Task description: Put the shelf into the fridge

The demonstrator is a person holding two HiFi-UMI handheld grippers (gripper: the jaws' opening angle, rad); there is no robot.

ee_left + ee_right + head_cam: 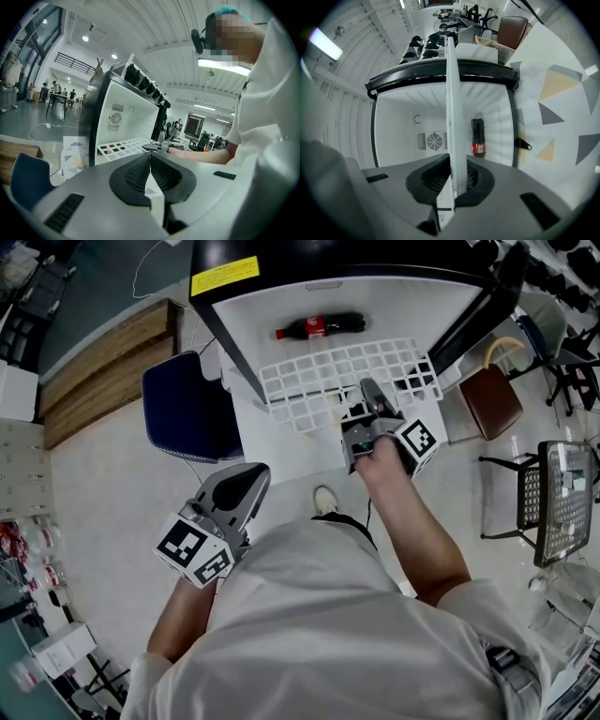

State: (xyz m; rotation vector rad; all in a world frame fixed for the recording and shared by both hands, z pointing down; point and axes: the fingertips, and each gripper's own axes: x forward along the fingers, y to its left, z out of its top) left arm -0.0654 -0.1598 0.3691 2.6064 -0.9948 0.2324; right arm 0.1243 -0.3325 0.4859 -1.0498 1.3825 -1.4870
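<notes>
The white grid shelf point(337, 376) lies flat, half inside the open fridge point(281, 306), its near edge sticking out. My right gripper point(370, 395) is shut on that near edge. In the right gripper view the shelf point(452, 117) runs edge-on between the pads of the right gripper point(457, 180), pointing into the white fridge interior point(403, 117). My left gripper point(246, 482) hangs low at the left, away from the shelf, shut with nothing in it. The left gripper view has the shut left gripper point(150, 161) in front, the shelf point(124, 146) and fridge point(126, 112) beyond.
A cola bottle point(321, 327) lies on its side on the fridge floor point(477, 137). A blue chair point(187, 404) stands left of the fridge, a brown chair point(489, 399) right of it. A wooden bench point(103, 367) is at far left, a black mesh chair point(553, 502) at right.
</notes>
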